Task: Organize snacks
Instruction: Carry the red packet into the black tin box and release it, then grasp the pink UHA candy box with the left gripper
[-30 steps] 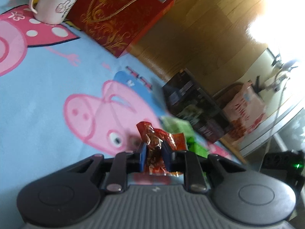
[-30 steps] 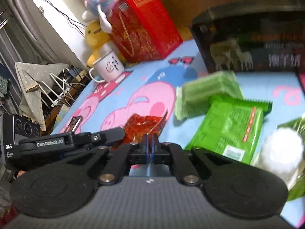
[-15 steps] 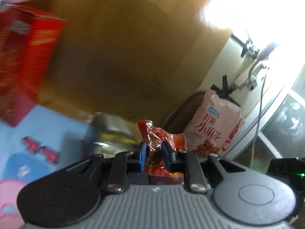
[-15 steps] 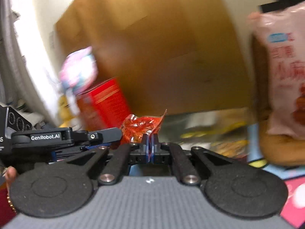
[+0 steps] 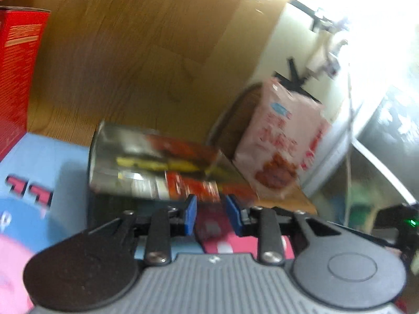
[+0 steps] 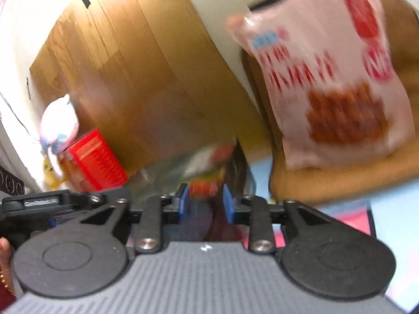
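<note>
Left gripper (image 5: 210, 216) jaws just parted, released, nothing pressed. Right gripper (image 6: 203, 206) jaws likewise just opened. Red snack packet (image 5: 192, 183) blurred, just ahead of left jaws, at open box (image 5: 125, 162). Pink snack bag (image 6: 330, 78) beyond-right.

The snack box (image 5: 154, 167) lies on the mat (image 5: 44, 162), the snack bag (image 5: 282, 141) right of it (upright), the gift box (image 5: 18, 78) far left.
</note>
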`<move>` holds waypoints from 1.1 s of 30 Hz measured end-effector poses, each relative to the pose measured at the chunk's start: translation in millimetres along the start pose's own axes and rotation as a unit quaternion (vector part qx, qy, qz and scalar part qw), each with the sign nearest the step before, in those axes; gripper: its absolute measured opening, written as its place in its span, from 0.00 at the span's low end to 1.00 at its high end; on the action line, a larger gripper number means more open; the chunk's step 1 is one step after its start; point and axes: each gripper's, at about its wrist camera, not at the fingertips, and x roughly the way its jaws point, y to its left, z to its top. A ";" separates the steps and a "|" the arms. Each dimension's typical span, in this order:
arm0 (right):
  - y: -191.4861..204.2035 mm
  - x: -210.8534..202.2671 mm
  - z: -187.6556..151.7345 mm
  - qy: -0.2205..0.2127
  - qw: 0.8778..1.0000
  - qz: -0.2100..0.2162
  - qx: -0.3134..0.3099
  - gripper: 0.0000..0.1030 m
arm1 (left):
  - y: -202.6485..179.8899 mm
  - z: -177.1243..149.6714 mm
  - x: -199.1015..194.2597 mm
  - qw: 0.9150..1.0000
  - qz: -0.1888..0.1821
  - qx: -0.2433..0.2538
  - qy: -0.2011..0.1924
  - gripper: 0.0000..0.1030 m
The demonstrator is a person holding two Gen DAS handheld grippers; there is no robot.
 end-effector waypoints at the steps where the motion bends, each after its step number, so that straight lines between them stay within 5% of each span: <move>1: -2.9 -6.6 -8.6 0.013 1.000 0.006 0.009 0.34 | -2.2 -9.2 -7.9 1.000 -0.004 0.008 0.004 0.26; 4: -4.9 -30.6 -36.1 0.033 0.999 0.015 0.022 0.36 | -9.5 -40.4 -30.4 0.999 -0.002 0.030 0.010 0.26; 14: 22.9 -94.2 -97.6 0.043 0.999 0.015 0.017 0.40 | 5.3 -122.1 -94.5 0.999 0.004 -0.036 0.028 0.26; 22: 49.0 -78.8 -120.8 0.079 0.996 0.046 -0.012 0.40 | 5.2 -140.5 -88.9 0.996 0.029 -0.066 0.053 0.32; 33: 106.2 -83.8 -149.8 0.121 0.984 0.052 -0.120 0.35 | 2.3 -151.9 -125.7 0.993 0.108 -0.037 0.039 0.37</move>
